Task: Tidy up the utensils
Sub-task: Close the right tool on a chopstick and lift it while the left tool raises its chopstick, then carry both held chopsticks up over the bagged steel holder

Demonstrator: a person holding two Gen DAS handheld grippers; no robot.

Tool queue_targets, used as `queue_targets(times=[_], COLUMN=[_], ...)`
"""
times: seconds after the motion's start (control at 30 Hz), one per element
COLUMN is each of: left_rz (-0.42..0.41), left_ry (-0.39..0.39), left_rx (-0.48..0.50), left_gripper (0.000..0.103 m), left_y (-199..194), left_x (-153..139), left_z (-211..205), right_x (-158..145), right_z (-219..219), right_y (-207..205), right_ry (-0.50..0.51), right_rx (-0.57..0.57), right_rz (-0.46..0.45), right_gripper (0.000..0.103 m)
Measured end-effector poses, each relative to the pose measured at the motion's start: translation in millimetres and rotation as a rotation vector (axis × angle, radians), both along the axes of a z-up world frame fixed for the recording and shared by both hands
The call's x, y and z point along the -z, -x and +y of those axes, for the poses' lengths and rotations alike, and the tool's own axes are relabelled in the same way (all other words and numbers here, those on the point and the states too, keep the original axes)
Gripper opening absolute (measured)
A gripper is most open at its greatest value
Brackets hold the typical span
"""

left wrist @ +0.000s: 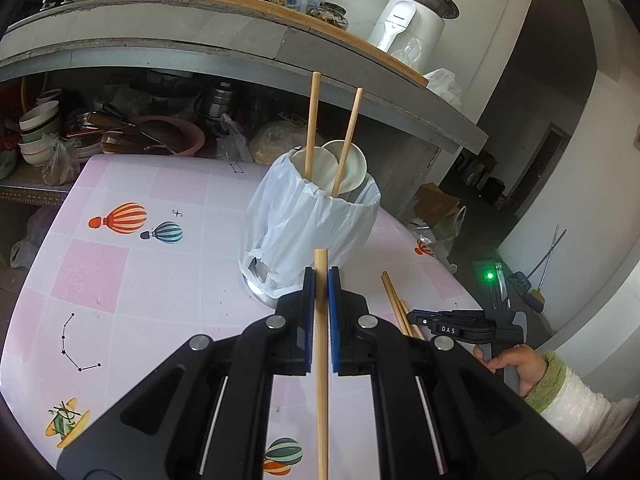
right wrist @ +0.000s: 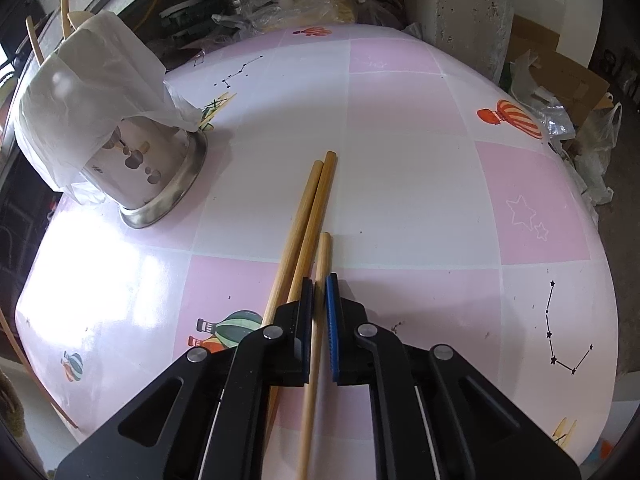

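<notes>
Clamping one wooden chopstick, left gripper sits just before the plastic-wrapped metal utensil holder, which holds two chopsticks and spoons. Right gripper clenched on another chopstick; a pair lies on the table.

The surface is a check of pale pink and white squares, printed with striped hot-air balloons in orange and teal and with black star constellations. On it, the steel utensil holder wears a white plastic bag. The chopsticks beside the holder are light tan wood. Blue pads line the black fingers.
</notes>
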State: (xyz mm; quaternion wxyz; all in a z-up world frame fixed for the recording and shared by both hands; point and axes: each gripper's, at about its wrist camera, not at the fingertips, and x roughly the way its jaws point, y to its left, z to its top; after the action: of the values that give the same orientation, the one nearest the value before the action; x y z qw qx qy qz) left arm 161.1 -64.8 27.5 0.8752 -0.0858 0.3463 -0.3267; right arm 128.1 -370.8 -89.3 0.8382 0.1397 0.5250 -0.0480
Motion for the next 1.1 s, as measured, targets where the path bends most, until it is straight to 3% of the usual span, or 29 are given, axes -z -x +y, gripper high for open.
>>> queue_targets(times=[0.17,0.5,0.77,1.1], left_rz=[-0.011,-0.045,-0.091,-0.203], left_ry=[0.002,0.016,0.019,0.039], left_rx=[0.006,0.018,0.007,-0.005], left_gripper=[0.006,0.006,0.006,0.006], left_y=[2.8,17.1,32.8,41.2], left_x=[-4.8,-18.9,-41.2,-88.9], left_z=[-0.1,0.8,6.1,5.9], right_x=[-18.8,-111.6,-168.1,-189.7], right_z=[-2.7,6.3,23.0,37.3], right_y=[14.4,82.3,103.7,99.3], right_ry=[-0.034,-0.125,-0.191,-0.237], right_rx=[0.022,0.047,-0.016,-0.068], right_rz=[-0.073,-0.349,-0.527,-0.605], right_gripper=[0.006,0.006,0.006,0.006])
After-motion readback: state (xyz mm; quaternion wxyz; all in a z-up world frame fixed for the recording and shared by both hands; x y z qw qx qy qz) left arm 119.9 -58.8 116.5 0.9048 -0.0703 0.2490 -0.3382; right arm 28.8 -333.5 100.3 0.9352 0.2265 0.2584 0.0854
